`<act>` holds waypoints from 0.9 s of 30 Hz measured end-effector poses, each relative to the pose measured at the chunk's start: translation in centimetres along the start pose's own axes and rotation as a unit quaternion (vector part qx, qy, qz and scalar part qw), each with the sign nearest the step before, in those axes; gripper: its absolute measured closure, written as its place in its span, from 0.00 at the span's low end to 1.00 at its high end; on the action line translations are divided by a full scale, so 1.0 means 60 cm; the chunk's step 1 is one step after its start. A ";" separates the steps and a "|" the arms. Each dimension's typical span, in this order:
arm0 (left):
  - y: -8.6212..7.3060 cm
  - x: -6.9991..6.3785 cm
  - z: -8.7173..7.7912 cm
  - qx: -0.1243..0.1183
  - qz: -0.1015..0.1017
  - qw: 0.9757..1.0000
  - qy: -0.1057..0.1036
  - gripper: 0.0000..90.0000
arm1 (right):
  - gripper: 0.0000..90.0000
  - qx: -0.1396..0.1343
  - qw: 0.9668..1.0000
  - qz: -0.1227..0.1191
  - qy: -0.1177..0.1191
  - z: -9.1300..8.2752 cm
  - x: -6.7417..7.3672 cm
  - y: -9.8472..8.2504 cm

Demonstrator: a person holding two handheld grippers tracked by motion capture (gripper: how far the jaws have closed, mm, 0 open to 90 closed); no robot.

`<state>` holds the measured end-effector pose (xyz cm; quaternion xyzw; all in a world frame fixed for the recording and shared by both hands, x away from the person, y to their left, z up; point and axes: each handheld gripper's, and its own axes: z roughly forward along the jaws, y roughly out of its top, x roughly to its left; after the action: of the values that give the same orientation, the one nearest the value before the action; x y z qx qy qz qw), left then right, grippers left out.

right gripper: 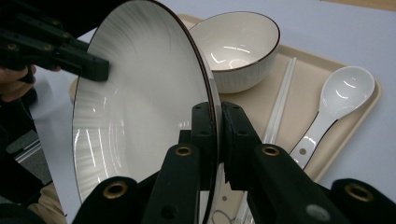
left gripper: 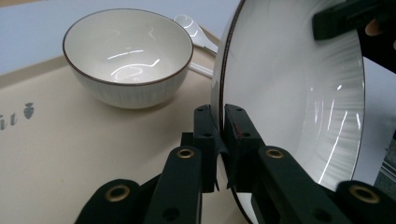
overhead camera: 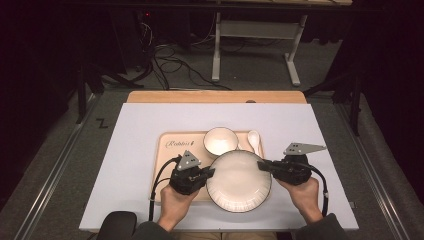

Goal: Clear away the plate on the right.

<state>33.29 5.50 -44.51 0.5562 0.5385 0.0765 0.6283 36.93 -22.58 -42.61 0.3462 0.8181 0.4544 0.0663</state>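
Table's white mat is carrying the tray; left gripper and right gripper are pinching opposite plate rims over its front edge. Keeping both level while lifting avoids tilt.

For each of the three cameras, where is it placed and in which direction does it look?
High view: above the table's near side, looking forward and down on the tray; both forearms show.
Left gripper view: rides the left claw, shut on the plate rim, facing the bowl.
Right gripper view: rides the right claw, clamping the opposite rim, facing the spoon.
Shared: both gripper views see plate and bowl.
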 end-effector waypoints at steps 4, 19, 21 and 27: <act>0.006 -0.002 0.004 -0.004 0.007 1.000 -0.004 0.96 | 0.95 0.009 1.000 -0.003 -0.011 0.000 0.007 -0.008; 0.022 -0.021 0.027 0.008 0.025 0.999 -0.045 0.96 | 0.64 -0.016 0.998 0.039 -0.047 -0.051 0.006 -0.041; 0.027 -0.021 0.030 0.007 0.024 0.998 -0.049 0.96 | 0.59 -0.021 0.997 0.043 -0.055 -0.063 0.004 -0.047; 0.038 -0.024 0.036 0.007 0.021 0.998 -0.060 0.96 | 0.48 -0.056 0.994 0.051 -0.080 -0.109 -0.005 -0.071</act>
<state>35.48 4.04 -42.33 0.5753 0.4882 0.0527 0.6541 32.21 -28.84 -42.25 0.4187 0.7646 0.4729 0.1277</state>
